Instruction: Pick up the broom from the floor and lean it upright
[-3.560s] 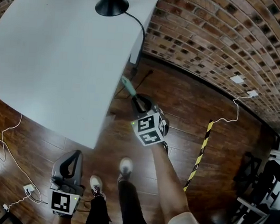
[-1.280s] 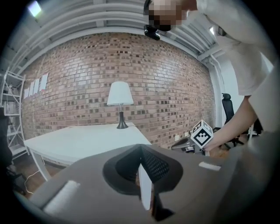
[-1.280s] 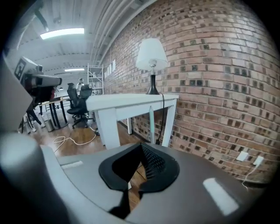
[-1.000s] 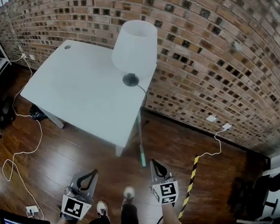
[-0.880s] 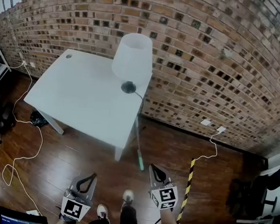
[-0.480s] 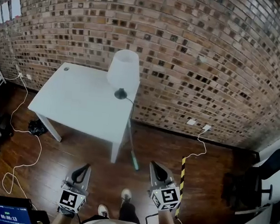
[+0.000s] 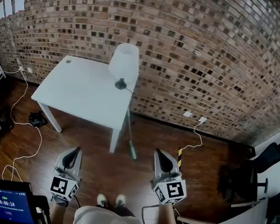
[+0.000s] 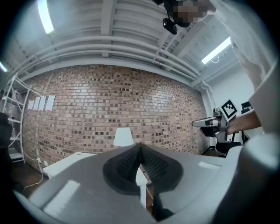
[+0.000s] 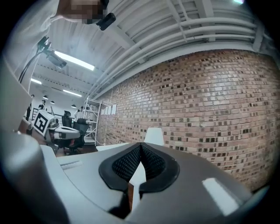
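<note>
Both hand-held grippers have come up and away from the broom since the earlier frame, when the right one was down at the handle near the floor. Now the left hand-held gripper (image 7: 77, 151) and the right hand-held gripper (image 7: 159, 154) are held level in front of the person. Each has its jaws closed pad to pad, with nothing between them.

Ahead of them and well apart from both, the broom (image 7: 130, 128) stands steeply. Its green head (image 7: 133, 154) is on the wooden floor (image 7: 97, 161), and its handle rests against the near corner of the white surface (image 7: 79, 87). A lamp (image 7: 124, 59) stands on that corner, its cable trailing off the edge close to the top of the handle. The brick wall (image 7: 207, 51) is behind.

From where I stand the job looks done, and what remains is backing off cleanly. That means keeping both grippers clear of the handle and pausing long enough to see that the head does not creep on the smooth boards. If it does slide, I would take the handle high up with one gripper. Then I would set the head nearer the table leg for a steeper lean, minding the lamp cable.
</note>
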`<action>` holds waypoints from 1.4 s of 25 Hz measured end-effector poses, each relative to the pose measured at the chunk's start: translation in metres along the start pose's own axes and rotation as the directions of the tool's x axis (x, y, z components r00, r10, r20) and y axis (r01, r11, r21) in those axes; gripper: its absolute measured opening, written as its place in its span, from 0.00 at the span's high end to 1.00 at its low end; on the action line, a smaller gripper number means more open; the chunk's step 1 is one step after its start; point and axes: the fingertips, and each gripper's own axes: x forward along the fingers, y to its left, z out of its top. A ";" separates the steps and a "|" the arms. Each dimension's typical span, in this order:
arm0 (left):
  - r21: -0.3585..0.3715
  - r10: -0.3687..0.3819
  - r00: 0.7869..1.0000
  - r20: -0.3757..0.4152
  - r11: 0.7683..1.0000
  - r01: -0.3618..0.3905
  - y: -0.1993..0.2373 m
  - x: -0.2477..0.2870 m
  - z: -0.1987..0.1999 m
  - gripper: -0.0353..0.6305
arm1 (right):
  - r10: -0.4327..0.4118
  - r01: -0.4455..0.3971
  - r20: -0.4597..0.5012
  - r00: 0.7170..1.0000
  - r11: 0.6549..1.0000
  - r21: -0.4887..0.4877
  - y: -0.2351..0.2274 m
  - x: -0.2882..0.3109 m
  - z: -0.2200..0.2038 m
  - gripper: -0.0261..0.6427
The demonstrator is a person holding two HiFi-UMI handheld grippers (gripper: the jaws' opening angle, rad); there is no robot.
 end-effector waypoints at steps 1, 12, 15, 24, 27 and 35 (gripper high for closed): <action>-0.001 0.007 1.000 0.000 1.000 -0.007 -0.002 -0.003 0.001 0.95 | 0.003 -0.003 0.002 1.000 1.000 0.001 0.000 -0.003 0.002 0.94; 0.017 -0.018 1.000 0.002 1.000 0.018 -0.027 -0.023 0.008 0.95 | -0.006 0.006 0.019 1.000 1.000 -0.003 0.002 -0.030 0.009 0.94; 0.015 -0.029 1.000 0.001 0.999 0.029 -0.029 -0.026 0.010 0.95 | -0.024 0.024 0.023 0.999 1.000 0.003 0.005 -0.040 0.012 0.94; 0.047 -0.058 0.998 0.006 0.997 0.057 -0.061 -0.057 0.010 0.95 | -0.044 0.042 0.052 0.998 0.999 0.035 0.015 -0.085 0.017 0.94; 0.048 -0.054 0.999 0.004 0.997 0.053 -0.084 -0.079 0.012 0.95 | -0.049 0.047 0.059 0.997 0.998 0.047 0.016 -0.116 0.017 0.94; 0.061 -0.022 0.997 0.077 0.998 0.017 -0.177 -0.176 0.045 0.95 | -0.008 0.002 0.130 0.991 0.999 0.049 0.046 -0.257 0.034 0.94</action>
